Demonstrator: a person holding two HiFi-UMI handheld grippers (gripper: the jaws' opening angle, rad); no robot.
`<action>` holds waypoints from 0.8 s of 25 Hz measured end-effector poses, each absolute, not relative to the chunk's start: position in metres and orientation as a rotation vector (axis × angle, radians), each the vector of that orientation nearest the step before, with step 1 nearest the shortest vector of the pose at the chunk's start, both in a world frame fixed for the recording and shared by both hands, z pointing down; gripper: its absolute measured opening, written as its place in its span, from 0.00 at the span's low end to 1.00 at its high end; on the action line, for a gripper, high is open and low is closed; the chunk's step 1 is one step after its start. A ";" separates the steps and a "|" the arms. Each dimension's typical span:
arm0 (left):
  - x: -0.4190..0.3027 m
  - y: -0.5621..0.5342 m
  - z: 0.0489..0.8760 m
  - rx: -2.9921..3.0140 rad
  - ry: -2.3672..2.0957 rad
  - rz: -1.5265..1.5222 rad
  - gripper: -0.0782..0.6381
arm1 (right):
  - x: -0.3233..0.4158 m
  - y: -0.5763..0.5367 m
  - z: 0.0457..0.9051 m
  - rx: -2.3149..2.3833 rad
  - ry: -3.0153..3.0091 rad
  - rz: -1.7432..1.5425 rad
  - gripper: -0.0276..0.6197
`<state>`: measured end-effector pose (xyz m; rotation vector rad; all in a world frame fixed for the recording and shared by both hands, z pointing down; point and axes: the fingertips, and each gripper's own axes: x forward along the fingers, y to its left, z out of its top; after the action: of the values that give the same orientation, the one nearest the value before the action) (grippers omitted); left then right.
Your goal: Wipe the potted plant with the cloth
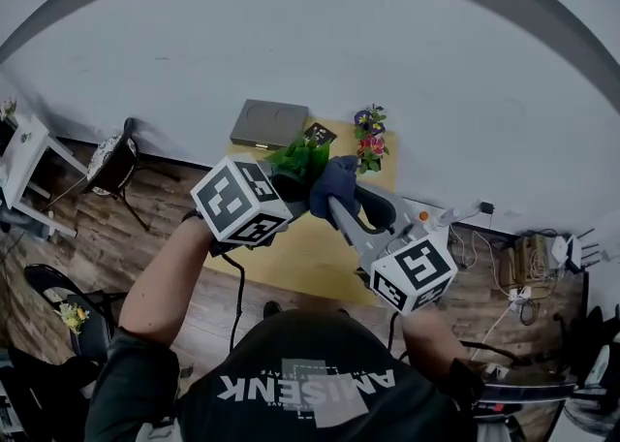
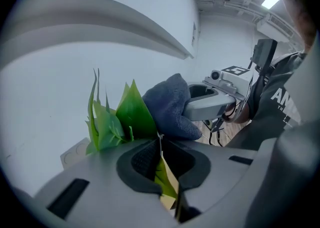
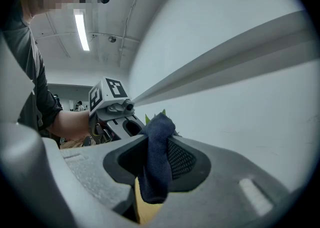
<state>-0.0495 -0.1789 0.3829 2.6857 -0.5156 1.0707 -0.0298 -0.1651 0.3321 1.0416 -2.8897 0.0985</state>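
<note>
Both tools are clamped shut. My left gripper (image 2: 161, 159) pinches one leaf of the green leafy plant (image 2: 117, 119) over the yellow wooden table (image 1: 291, 256), I judge to steady it. My right gripper (image 3: 152, 167) nips the dark blue terry cloth (image 3: 156, 137), bunched against the leaves.

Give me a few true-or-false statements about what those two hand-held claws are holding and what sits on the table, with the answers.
1. The right gripper is clamped on a dark blue cloth. True.
2. The left gripper is empty. False: its jaws pinch a green leaf of the plant.
3. The cloth lies flat on the table. False: it is held in the air beside the plant's leaves.
4. Purple and red flowers stand on the yellow table. True.
</note>
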 end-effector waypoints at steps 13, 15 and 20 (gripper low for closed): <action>-0.058 -0.173 0.373 2.710 -0.526 1.043 0.13 | -0.038 -0.161 0.356 1.009 -2.840 0.104 0.21; -0.059 -0.173 0.372 2.713 -0.528 1.046 0.13 | -0.037 -0.162 0.360 1.011 -2.838 0.118 0.21; -0.060 -0.169 0.369 2.732 -0.534 1.019 0.13 | -0.034 -0.158 0.373 1.018 -2.813 0.125 0.21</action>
<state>-0.0605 -0.1687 0.3686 2.7317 -0.5345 1.0191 -0.0345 -0.1585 0.3726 1.0180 -2.8135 0.1245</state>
